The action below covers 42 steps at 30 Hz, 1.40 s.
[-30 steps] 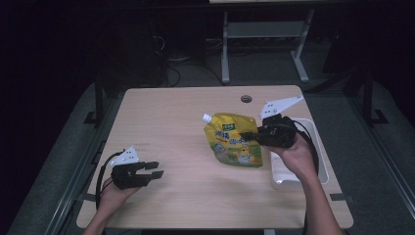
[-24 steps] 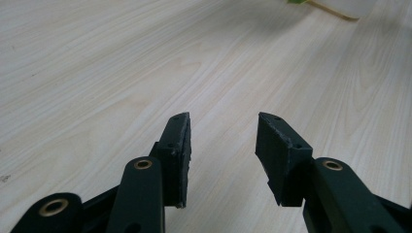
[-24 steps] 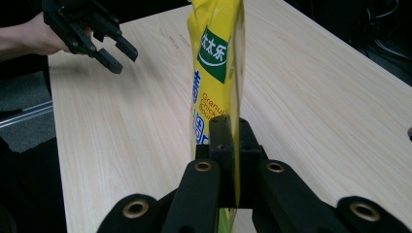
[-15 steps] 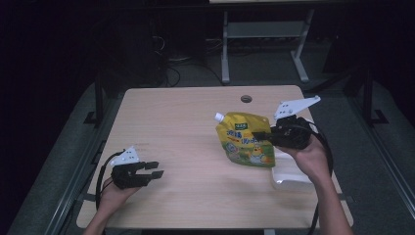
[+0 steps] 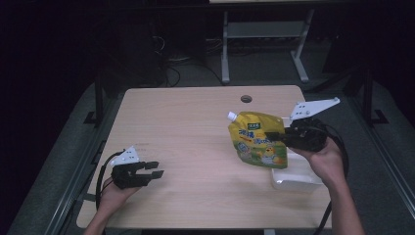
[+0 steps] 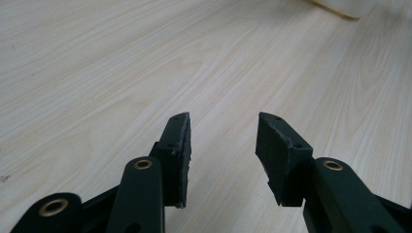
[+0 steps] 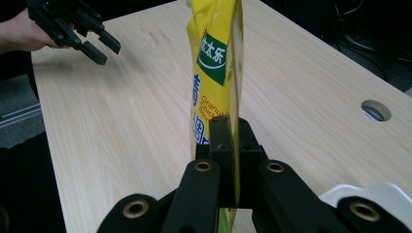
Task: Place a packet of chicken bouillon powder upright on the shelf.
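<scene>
In the right gripper view the yellow pouch (image 7: 216,73) is cut off by the top edge, so its spout cannot be seen, and its lower end is hidden behind the right gripper (image 7: 228,131). The white tray (image 7: 374,199) is cut by the bottom edge. The pouch's small print is unreadable from above

- One yellow pouch (image 5: 255,139) with a white spout — clamped edge-on between black jaws in the right gripper view.
- One white tray (image 5: 298,177) at the table's right edge.
- Two grippers — left gripper (image 5: 152,169), right gripper (image 5: 271,136).
- One wooden table (image 5: 195,127), with one round hole (image 5: 246,99) in it.
</scene>
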Each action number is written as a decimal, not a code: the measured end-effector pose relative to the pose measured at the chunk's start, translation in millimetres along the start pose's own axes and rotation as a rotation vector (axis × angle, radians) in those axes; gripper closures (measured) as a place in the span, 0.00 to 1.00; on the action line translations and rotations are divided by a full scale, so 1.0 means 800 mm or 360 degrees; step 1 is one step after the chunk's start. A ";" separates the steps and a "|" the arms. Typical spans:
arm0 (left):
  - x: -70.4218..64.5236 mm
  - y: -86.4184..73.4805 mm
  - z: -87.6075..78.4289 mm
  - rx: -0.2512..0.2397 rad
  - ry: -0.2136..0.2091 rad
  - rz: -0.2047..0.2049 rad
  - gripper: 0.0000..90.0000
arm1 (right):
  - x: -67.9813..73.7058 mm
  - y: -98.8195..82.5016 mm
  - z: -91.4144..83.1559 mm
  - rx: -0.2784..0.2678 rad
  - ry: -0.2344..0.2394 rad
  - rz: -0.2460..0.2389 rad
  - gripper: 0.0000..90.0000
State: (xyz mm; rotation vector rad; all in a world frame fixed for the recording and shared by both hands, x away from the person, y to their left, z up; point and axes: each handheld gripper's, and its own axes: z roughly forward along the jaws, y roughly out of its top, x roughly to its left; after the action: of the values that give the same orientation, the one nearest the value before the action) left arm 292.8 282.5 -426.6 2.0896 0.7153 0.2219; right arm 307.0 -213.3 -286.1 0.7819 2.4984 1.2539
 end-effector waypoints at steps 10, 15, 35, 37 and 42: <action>0.000 0.000 0.001 -0.0005 0.0003 -0.0006 0.62 | -0.006 -0.017 -0.026 -0.0018 -0.0054 0.0024 0.99; 0.000 0.000 0.002 0.0000 0.0002 -0.0007 0.62 | -0.007 -0.023 -0.035 -0.0017 -0.0069 0.0034 0.99; 0.000 0.000 0.003 0.0010 0.0005 -0.0009 0.61 | -0.018 -0.054 -0.078 -0.0031 -0.0179 0.0111 0.99; 0.000 0.000 0.003 0.0010 0.0008 -0.0007 0.61 | -0.019 -0.058 -0.080 -0.0028 -0.0184 0.0122 0.99; 0.000 0.000 0.004 0.0012 0.0009 -0.0003 0.61 | -0.020 -0.066 -0.088 -0.0032 -0.0207 0.0137 0.99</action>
State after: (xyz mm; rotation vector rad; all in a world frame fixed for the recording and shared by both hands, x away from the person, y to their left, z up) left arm 293.8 280.1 -428.6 2.0964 0.7223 0.2247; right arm 271.4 -295.4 -286.6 0.9436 2.3683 1.2121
